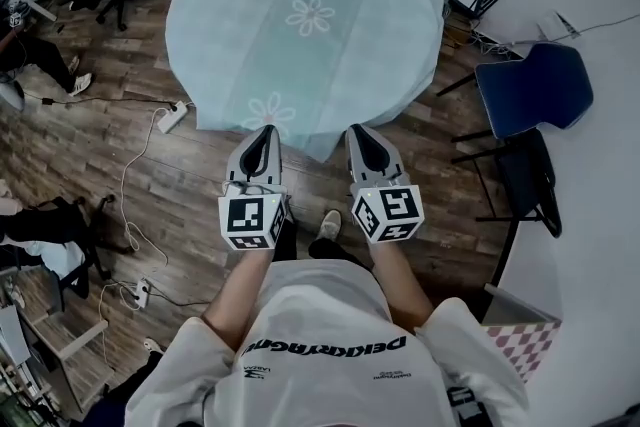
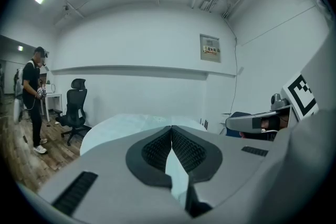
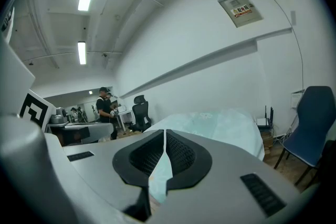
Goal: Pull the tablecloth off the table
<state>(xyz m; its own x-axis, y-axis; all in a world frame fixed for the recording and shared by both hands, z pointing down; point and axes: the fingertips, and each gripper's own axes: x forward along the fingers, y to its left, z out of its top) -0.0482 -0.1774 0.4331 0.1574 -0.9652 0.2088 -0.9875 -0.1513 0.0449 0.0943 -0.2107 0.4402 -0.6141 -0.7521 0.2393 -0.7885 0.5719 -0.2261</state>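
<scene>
left gripper (image 1: pixel 265 133): jaws closed, pinching the near hem of the tablecloth (image 1: pixel 310 15) | right gripper (image 1: pixel 362 133): jaws closed on the same hem, just beside | tablecloth: pale green, flower print, covering the round table, near edge drooping above the wood floor (image 1: pixel 120 145)

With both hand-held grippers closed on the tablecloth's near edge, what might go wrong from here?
1. The left hand-held gripper and right hand-held gripper each pinch only a thin fold of the tablecloth; a sharp pull may slip it free.
2. The cloth's drape hangs close to the blue chair and may snag on it.
3. A power strip and cables lie on the floor nearby; stepping back risks a trip.
</scene>
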